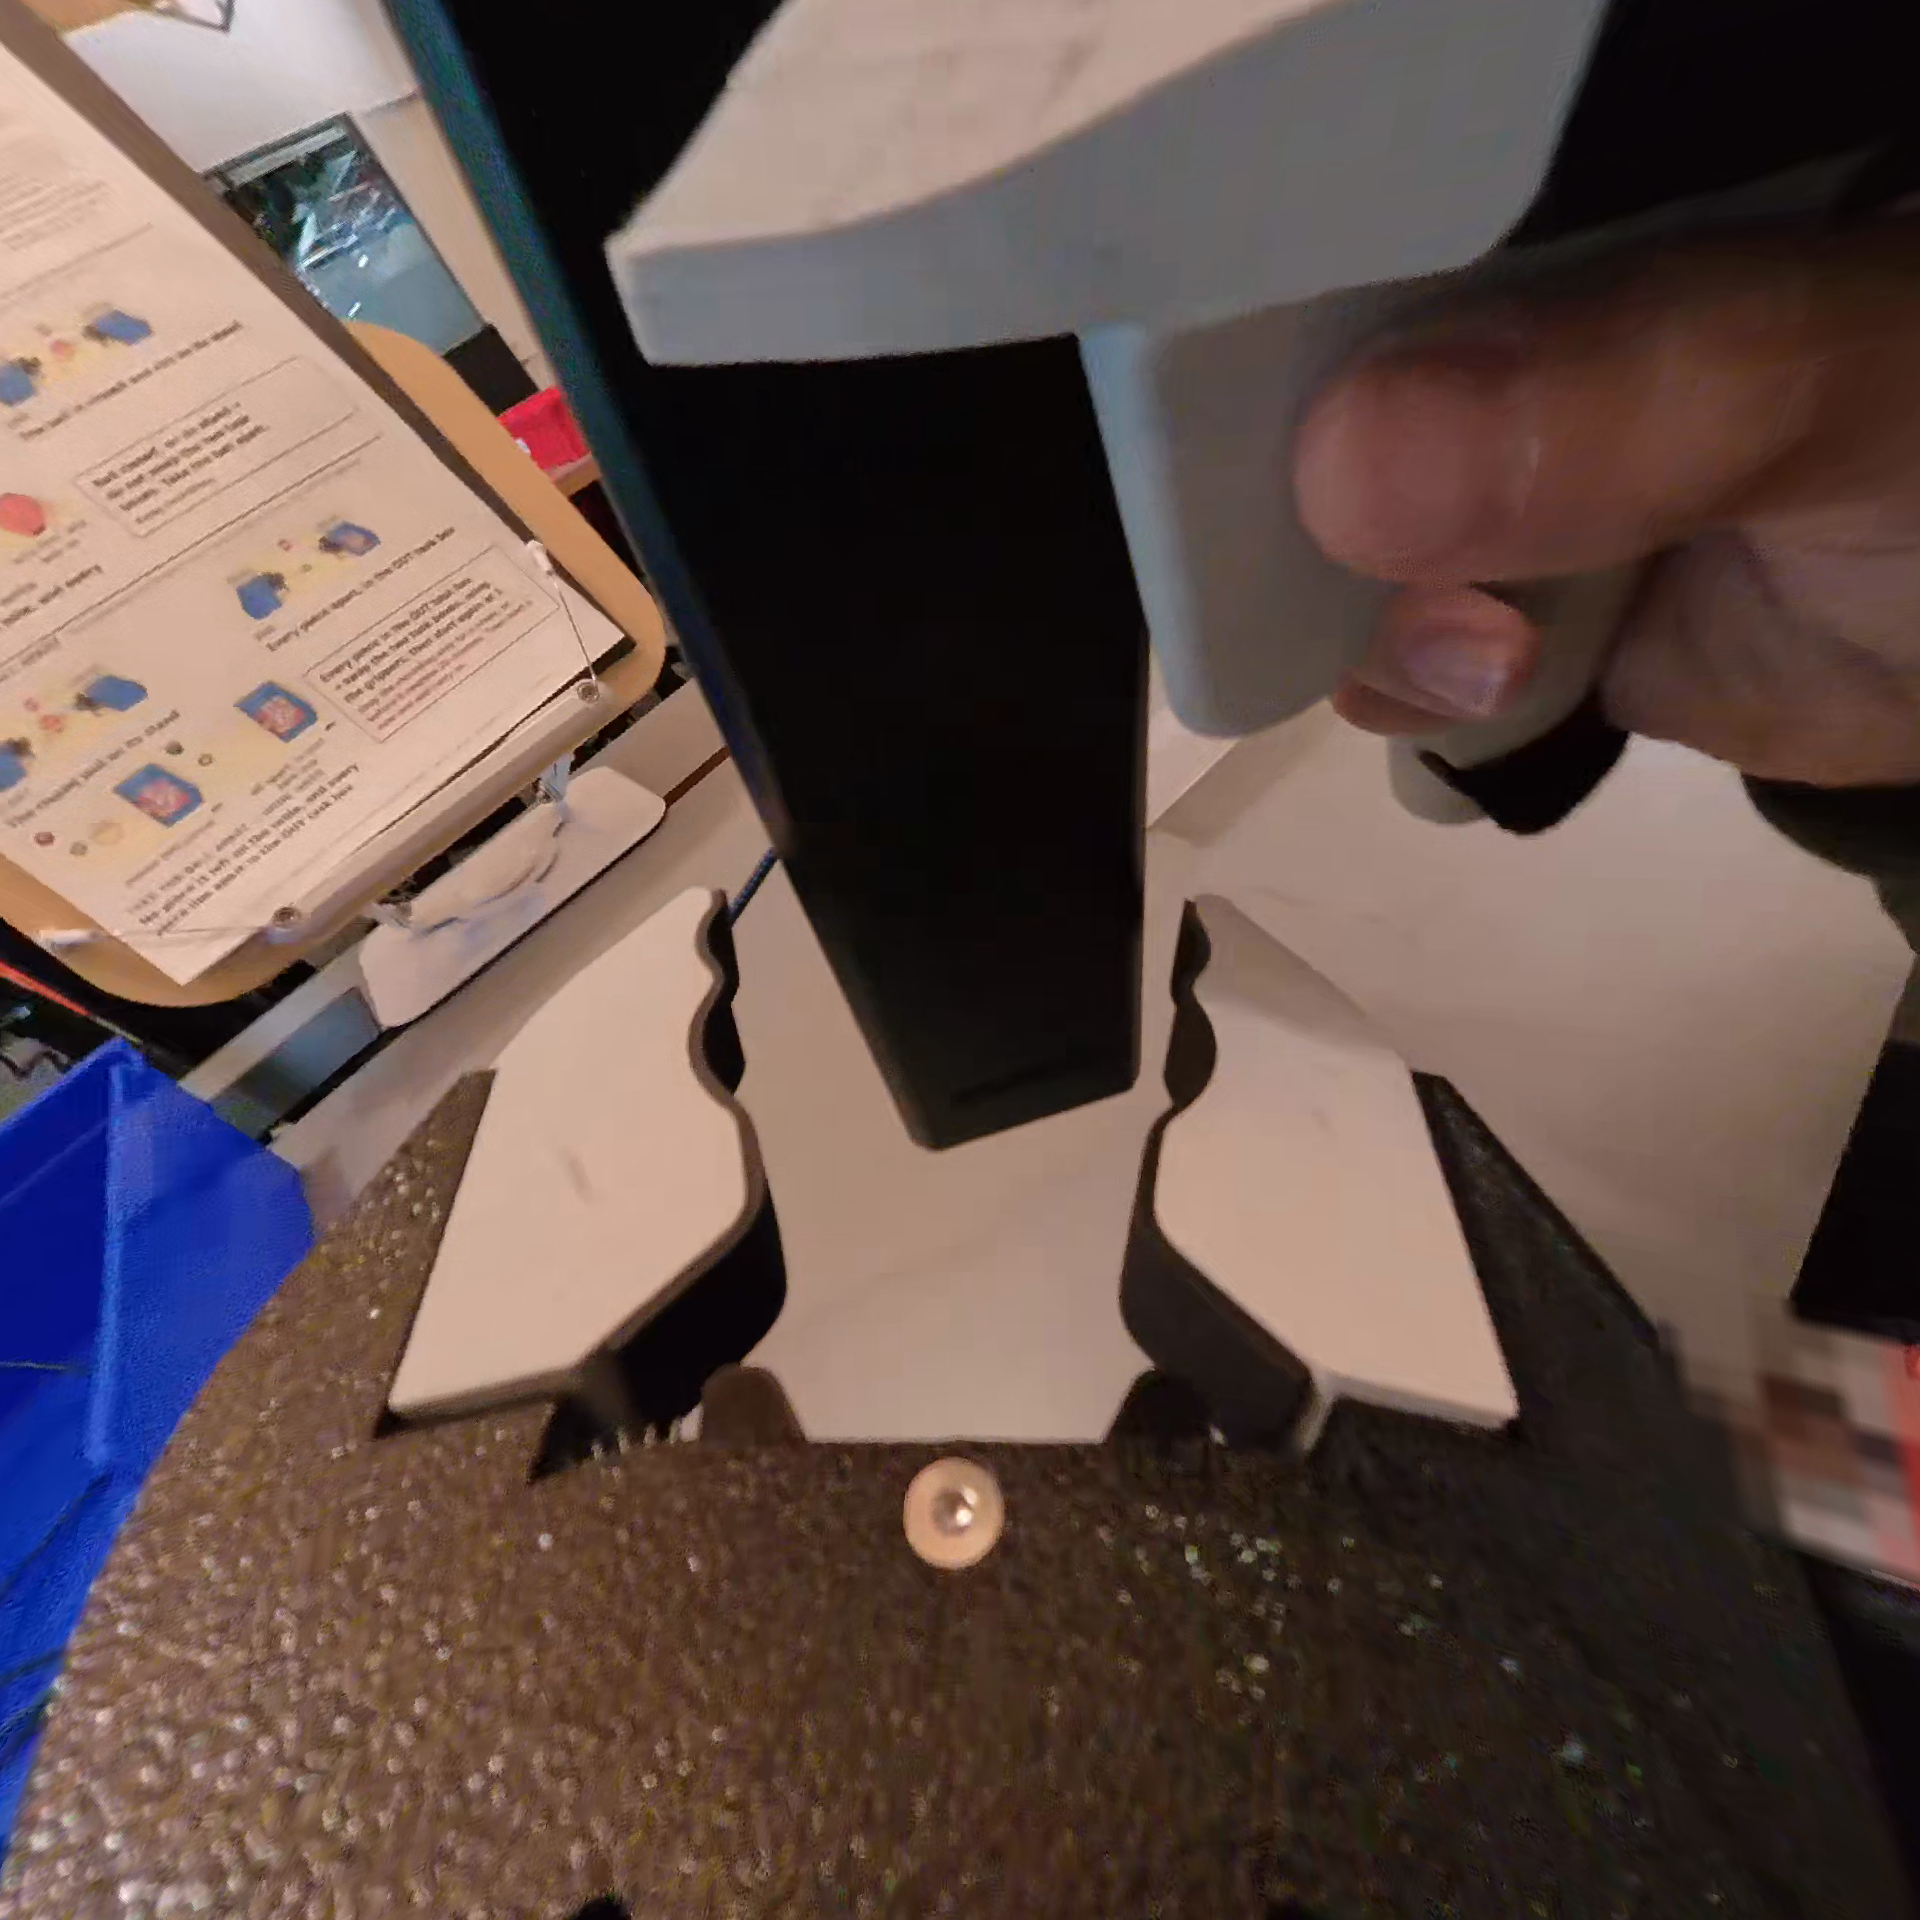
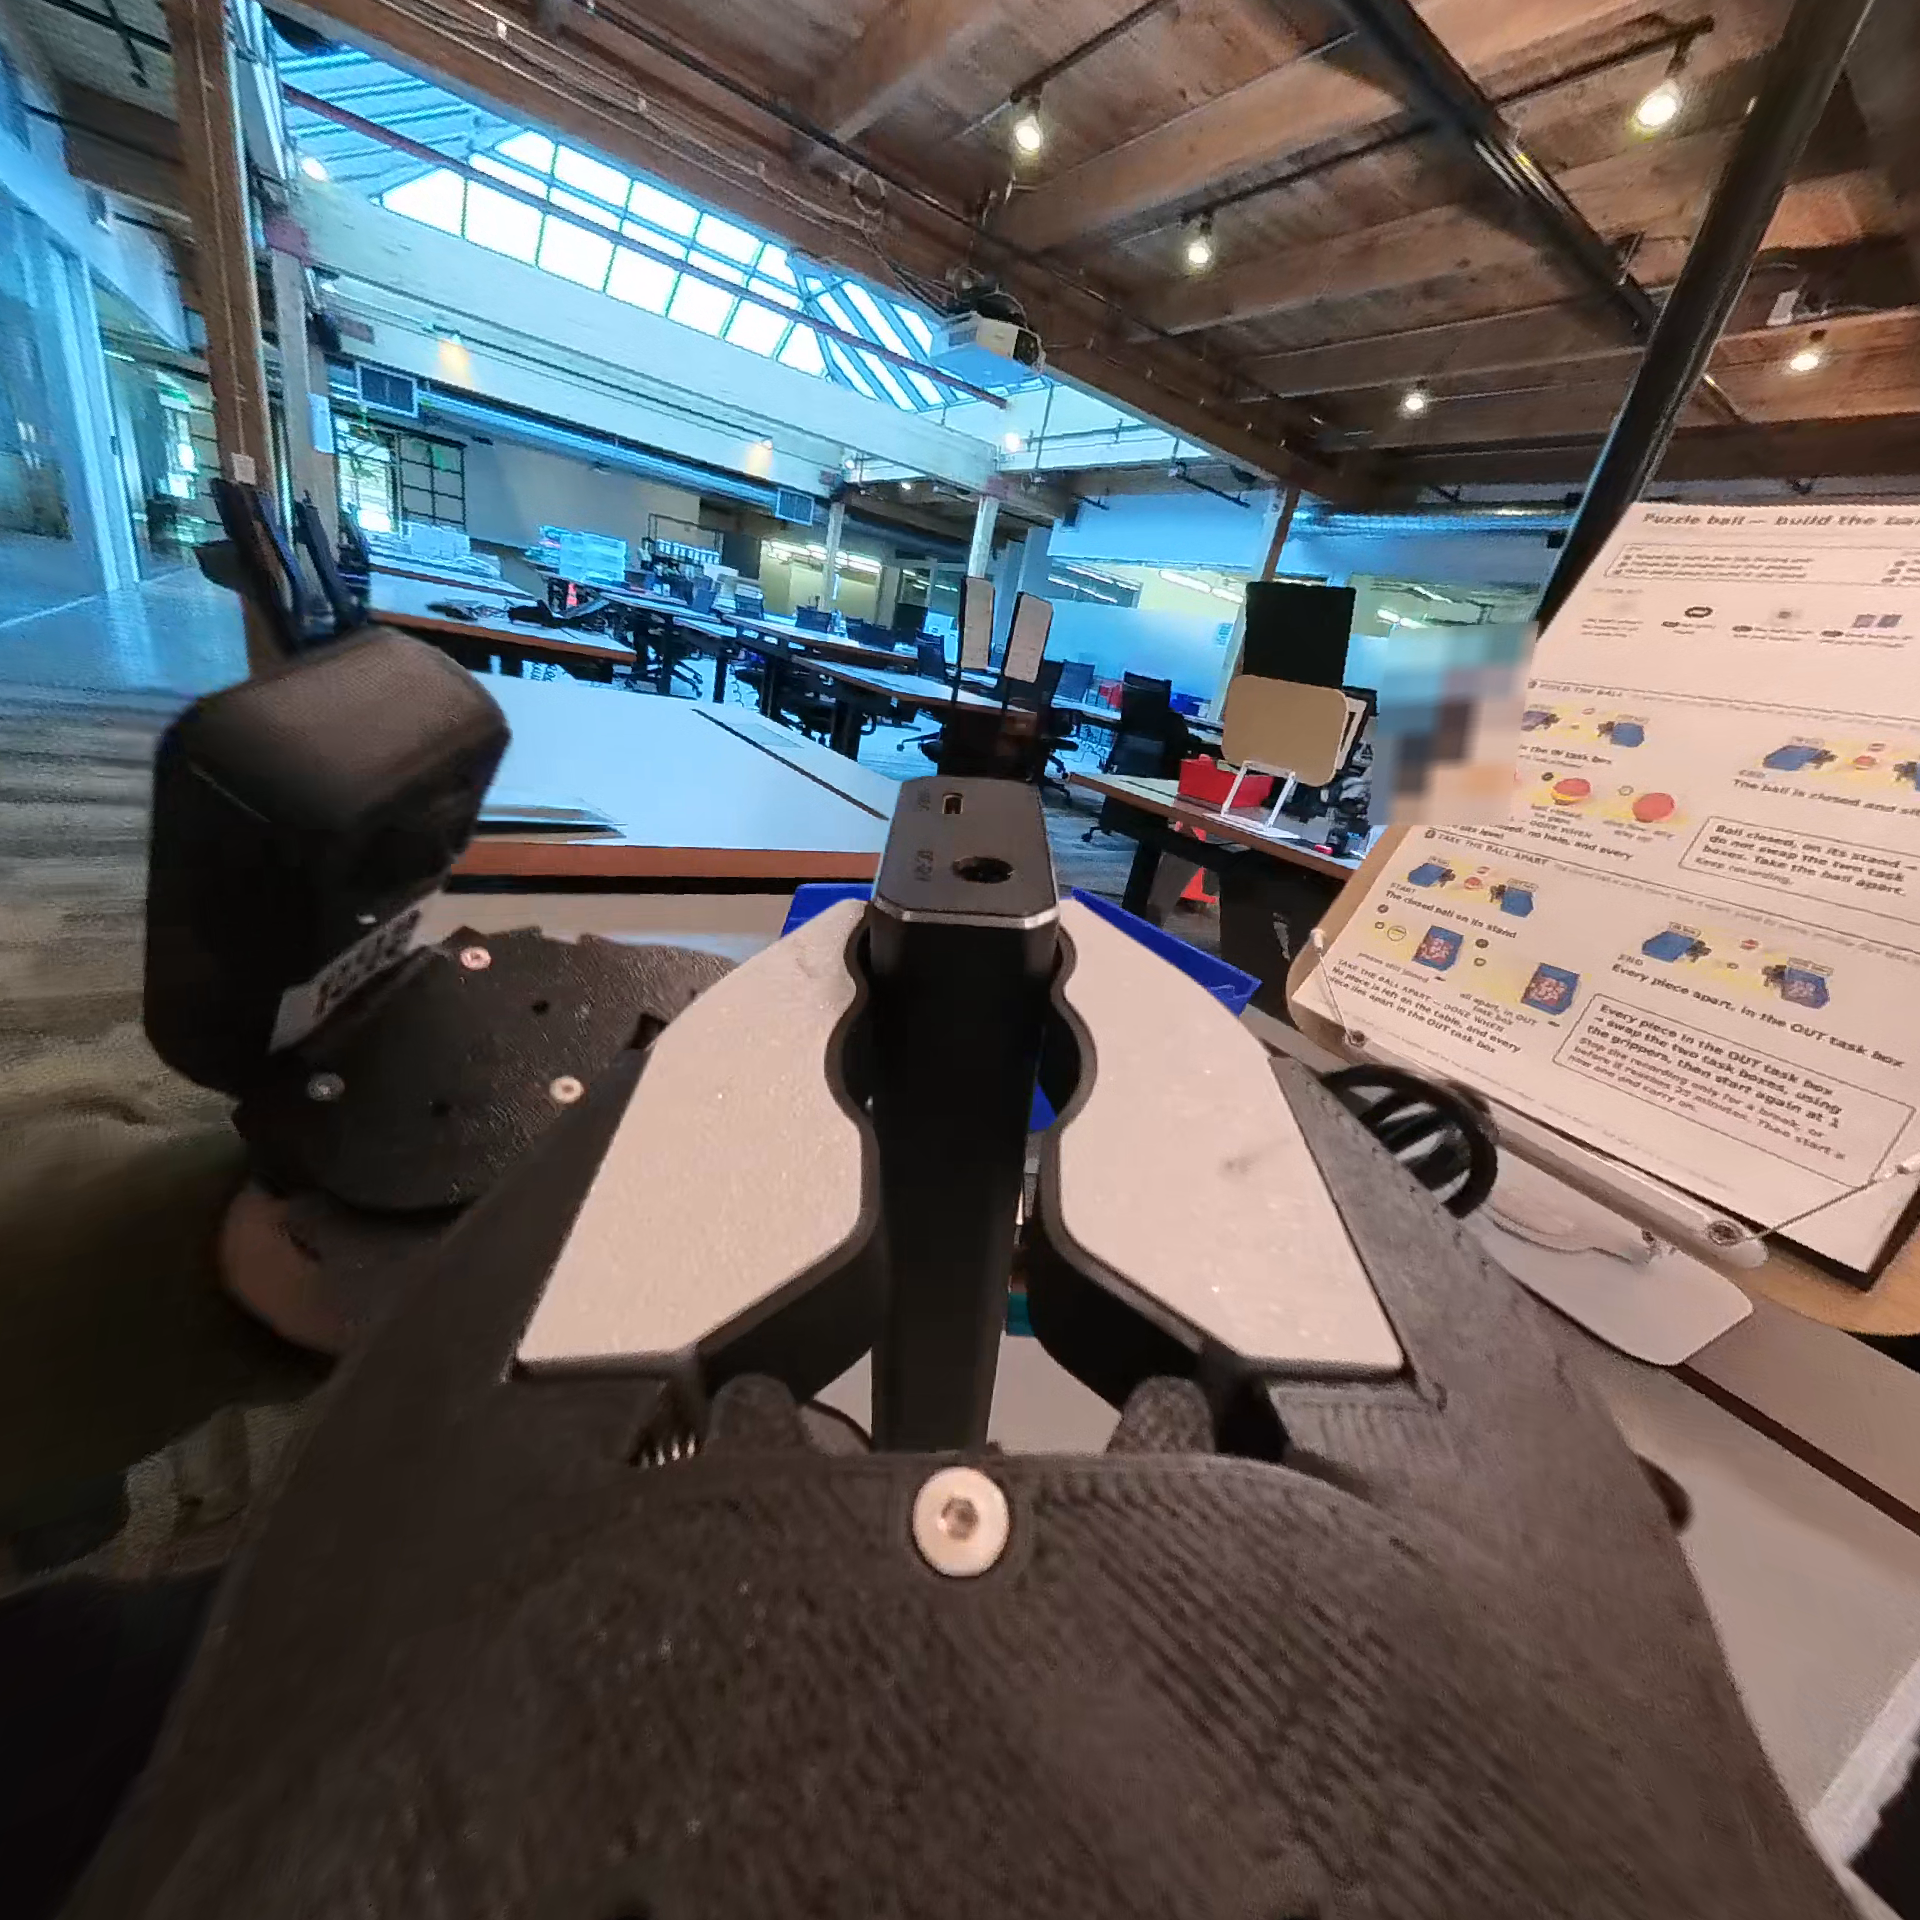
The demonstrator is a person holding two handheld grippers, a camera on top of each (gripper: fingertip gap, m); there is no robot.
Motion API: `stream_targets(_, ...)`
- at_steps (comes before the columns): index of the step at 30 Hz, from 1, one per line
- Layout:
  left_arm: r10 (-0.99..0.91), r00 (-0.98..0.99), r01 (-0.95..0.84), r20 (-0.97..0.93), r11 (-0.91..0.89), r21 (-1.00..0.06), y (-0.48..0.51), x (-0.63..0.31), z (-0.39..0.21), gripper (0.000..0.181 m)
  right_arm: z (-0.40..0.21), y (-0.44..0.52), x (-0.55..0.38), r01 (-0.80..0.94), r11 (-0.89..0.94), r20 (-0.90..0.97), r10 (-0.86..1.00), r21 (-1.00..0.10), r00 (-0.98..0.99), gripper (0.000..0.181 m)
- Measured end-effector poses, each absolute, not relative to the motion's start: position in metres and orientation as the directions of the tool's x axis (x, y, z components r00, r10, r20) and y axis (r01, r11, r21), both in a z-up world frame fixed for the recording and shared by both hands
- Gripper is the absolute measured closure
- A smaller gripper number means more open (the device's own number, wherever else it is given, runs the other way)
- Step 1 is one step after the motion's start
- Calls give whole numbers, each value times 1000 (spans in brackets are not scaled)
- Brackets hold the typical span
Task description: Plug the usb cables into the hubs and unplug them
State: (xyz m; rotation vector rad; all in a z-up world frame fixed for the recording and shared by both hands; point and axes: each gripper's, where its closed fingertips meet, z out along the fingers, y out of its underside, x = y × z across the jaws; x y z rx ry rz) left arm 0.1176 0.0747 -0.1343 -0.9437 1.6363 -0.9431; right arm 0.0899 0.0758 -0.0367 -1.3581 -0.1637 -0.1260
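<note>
A long black hub (image 2: 951,1143) is clamped between the white fingers of my right gripper (image 2: 961,920). Its port end (image 2: 961,842) points away from the camera. In the left wrist view the same hub (image 1: 935,727) hangs down from the right gripper's white finger (image 1: 1039,177), which a hand (image 1: 1610,499) holds. The hub's lower end sits between the fingers of my left gripper (image 1: 954,914), which is open and does not touch it. The left gripper's black body (image 2: 312,852) shows at the left of the right wrist view. No plug is clearly visible.
An instruction sheet on a stand (image 1: 239,582) is on the left, and it also shows in the right wrist view (image 2: 1683,935). A blue bin (image 1: 125,1247) sits at the lower left. The white table (image 1: 1455,987) lies below. A black coiled cable (image 2: 1392,1122) lies by the stand.
</note>
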Motion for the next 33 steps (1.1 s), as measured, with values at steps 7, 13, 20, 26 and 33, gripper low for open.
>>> stream_targets(7,-926,-260,-152,-273,318,-936,64,125,-147,114,-35,72,76,264,210,285,78,-942,955,154)
stream_targets(13,-937,-255,-161,-237,283,-945,70,125,-151,104,-22,62,80,226,288,267,109,-930,958,154)
stream_targets(20,-935,-118,-97,-333,345,-934,76,131,-143,109,-12,56,63,131,402,224,194,-906,955,154)
stream_targets(26,-868,74,-106,-492,484,-869,107,128,-132,109,-11,54,75,112,376,188,173,-920,967,147)
stream_targets(33,-295,444,-372,-846,798,-474,191,99,-76,109,-27,72,96,-341,190,-297,224,-921,928,75)
